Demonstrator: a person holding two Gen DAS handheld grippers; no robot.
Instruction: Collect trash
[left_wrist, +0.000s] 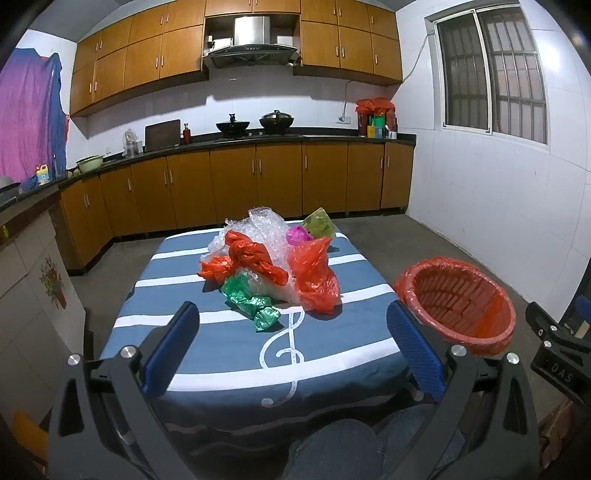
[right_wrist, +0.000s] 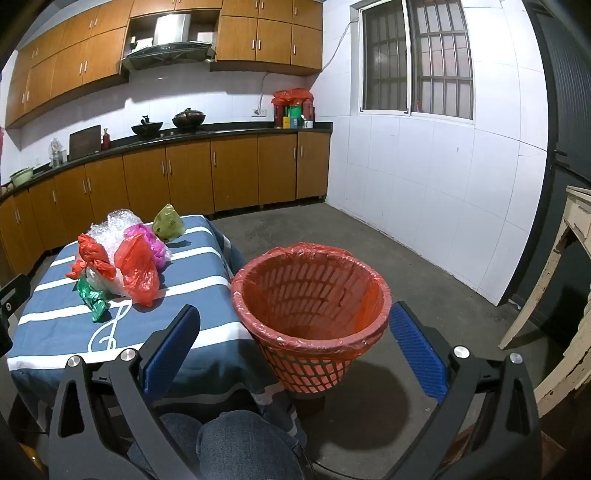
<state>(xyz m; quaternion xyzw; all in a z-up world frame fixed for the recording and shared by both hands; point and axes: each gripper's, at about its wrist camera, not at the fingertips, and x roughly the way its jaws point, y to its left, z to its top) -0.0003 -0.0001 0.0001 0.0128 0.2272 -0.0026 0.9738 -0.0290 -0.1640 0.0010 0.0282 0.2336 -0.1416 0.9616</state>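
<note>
So the left hand-held gripper (left_wrist: 291, 347) is sitting low at the near edge of the tabletop (left_wrist: 229, 339), blue pads spread wide apart, nothing between them. The tabletop has a blue cloth with white stripes and a treble clef on it.

The trash is all in one heap toward the far half of the tabletop, around 12 o'clock from the left hand-held gripper. Going left to right: a knotted red bag (left_wrist: 255, 258) on the left side of the heap, a crumpled green bag (left_wrist: 251, 302) sticking out at the near edge, a wad of bubble wrap (left_wrist: 264, 230) behind and under them, then a bigger red bag (left_wrist: 316, 277) on the right. Behind that one there's a pink bag (left_wrist: 298, 235) and an olive-green bag (left_wrist: 320, 223) at the far edge.

Off the tabletop's right side, at about 2 o'clock from the left hand-held gripper, stands a red basket (right_wrist: 314, 295) on the floor, lined with a red bag, nothing in it that I can see.

The right hand-held gripper (right_wrist: 295, 343) is aimed at that basket, which sits at 12 o'clock between its pads, which are also wide apart and not touching anything.
</note>
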